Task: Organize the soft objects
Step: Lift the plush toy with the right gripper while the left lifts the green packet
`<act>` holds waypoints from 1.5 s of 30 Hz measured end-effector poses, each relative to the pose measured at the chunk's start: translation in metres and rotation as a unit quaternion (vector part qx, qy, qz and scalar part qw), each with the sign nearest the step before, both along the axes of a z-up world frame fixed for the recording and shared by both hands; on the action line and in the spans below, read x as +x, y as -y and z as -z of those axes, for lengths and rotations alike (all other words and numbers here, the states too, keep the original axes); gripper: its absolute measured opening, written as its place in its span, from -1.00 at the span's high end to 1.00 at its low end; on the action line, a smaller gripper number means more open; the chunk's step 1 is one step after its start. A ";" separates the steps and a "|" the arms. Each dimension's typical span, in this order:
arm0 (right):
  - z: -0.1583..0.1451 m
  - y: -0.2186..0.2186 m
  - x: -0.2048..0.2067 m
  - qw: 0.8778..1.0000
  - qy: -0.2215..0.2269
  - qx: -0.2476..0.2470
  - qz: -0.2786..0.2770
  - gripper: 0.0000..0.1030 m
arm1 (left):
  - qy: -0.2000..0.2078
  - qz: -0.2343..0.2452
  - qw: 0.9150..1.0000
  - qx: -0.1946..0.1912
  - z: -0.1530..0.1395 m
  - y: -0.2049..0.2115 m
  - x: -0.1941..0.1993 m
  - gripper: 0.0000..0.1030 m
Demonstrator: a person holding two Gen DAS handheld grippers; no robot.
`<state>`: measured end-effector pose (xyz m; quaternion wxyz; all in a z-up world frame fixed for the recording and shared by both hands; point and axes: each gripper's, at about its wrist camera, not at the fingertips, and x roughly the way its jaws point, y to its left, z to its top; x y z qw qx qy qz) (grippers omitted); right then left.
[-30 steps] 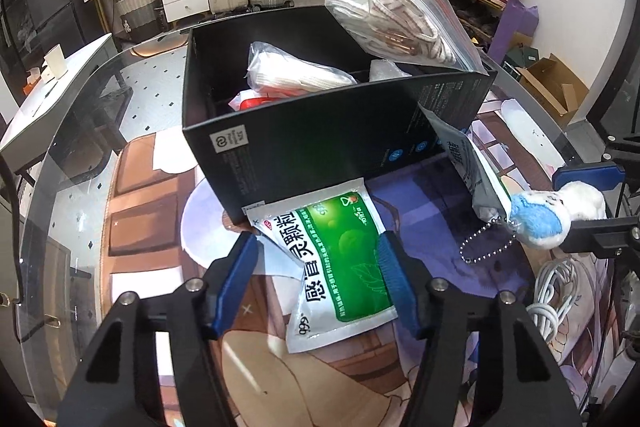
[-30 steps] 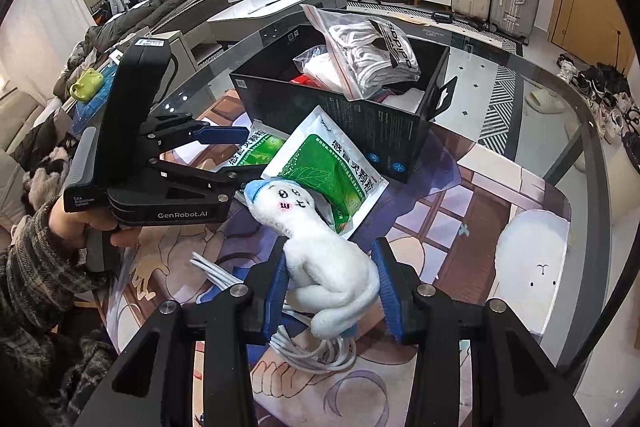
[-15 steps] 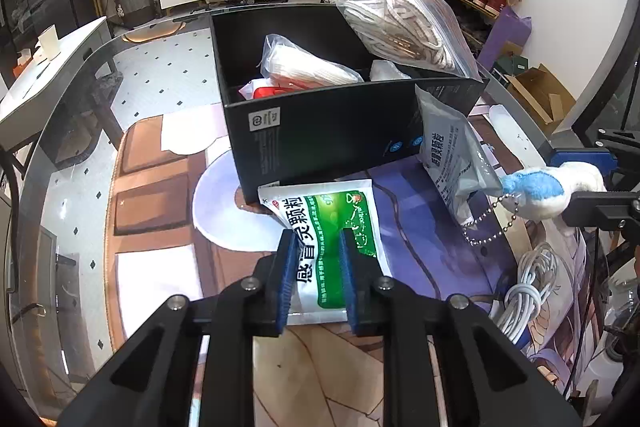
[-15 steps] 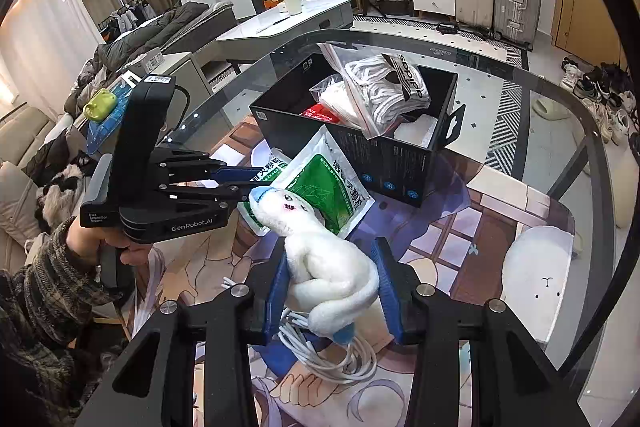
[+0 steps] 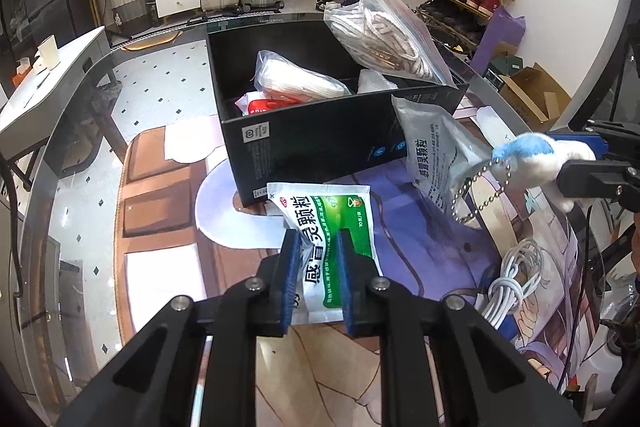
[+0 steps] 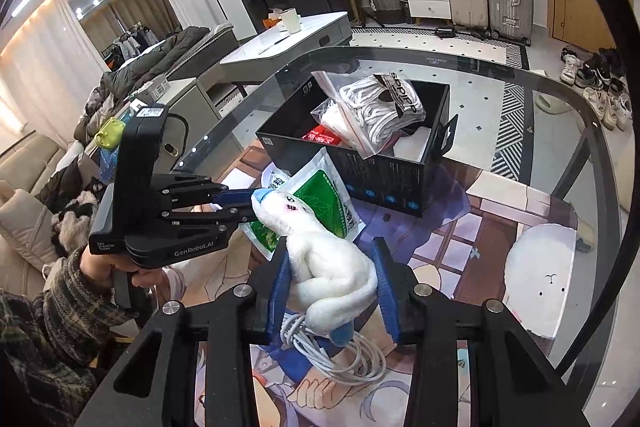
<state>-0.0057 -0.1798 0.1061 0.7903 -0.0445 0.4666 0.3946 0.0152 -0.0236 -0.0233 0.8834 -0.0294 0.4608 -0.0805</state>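
Your left gripper is clenched on the near part of the green sachet; the blue pads pinch the foil, and the jaws have just been closing onto it. The sachet's far corner lies against the front wall of the black box, rest of it flat on the printed mat.

Your right gripper is grasping the white plush toy around its body, pads squeezing both sides, jaws just easing in a bit. Its blue-tipped head pokes fwd toward the left tool, and its bead chain dangles free in the left wrist view. A coiled white cable sits on the mat right under the toy; can't tell if it's snagged on it.

Step in hand, as I judge it: both items gripped, neither in the box yet. The box already holds bagged white cords and other packets, so room is tight.

Next, prob: lift the sachet clear of the box wall before swinging it over the rim, else the corner catches. Bring the toy up and over w/o dragging the cable, and watch the second sachet leaning on the box.
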 end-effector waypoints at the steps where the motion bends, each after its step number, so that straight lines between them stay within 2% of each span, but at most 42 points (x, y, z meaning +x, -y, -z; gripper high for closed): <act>1: -0.002 0.001 0.001 1.000 0.000 0.004 0.003 0.26 | 0.001 -0.001 1.000 0.001 -0.001 0.000 0.000 0.72; 8: -0.012 0.008 0.007 0.999 0.003 0.025 0.020 0.26 | 0.002 0.004 1.000 0.000 -0.004 0.000 -0.002 0.89; 21: -0.008 0.005 0.007 1.000 0.005 0.011 0.022 0.26 | -0.004 0.011 1.000 -0.008 -0.004 0.007 0.000 0.84; 22: -0.007 0.005 0.007 1.000 0.005 0.011 0.022 0.26 | -0.005 0.012 1.000 -0.007 -0.004 0.008 0.001 0.76; 24: -0.007 0.005 0.006 1.000 0.004 0.010 0.021 0.26 | -0.006 0.014 1.000 -0.007 -0.005 0.010 0.003 0.48; 25: -0.007 0.004 0.006 1.000 0.004 0.010 0.021 0.26 | -0.006 0.015 1.000 -0.007 -0.005 0.012 0.004 0.21; 26: -0.006 0.003 0.007 1.000 0.003 0.011 0.020 0.26 | -0.006 0.014 1.000 -0.005 -0.005 0.012 0.004 0.14; 39: -0.001 0.005 0.010 1.000 -0.003 0.021 0.018 0.26 | -0.017 0.005 0.999 0.038 -0.003 0.010 0.008 0.02; 42: 0.001 0.004 0.011 1.000 -0.004 0.021 0.017 0.26 | -0.018 0.007 0.999 0.042 -0.002 0.010 0.008 -0.19; 43: 0.001 0.004 0.011 1.000 -0.004 0.021 0.017 0.26 | -0.017 0.008 0.999 0.045 -0.003 0.011 0.008 -0.36; 45: 0.001 0.003 0.012 1.000 -0.005 0.020 0.016 0.26 | -0.018 0.009 0.999 0.047 -0.002 0.010 0.008 -0.40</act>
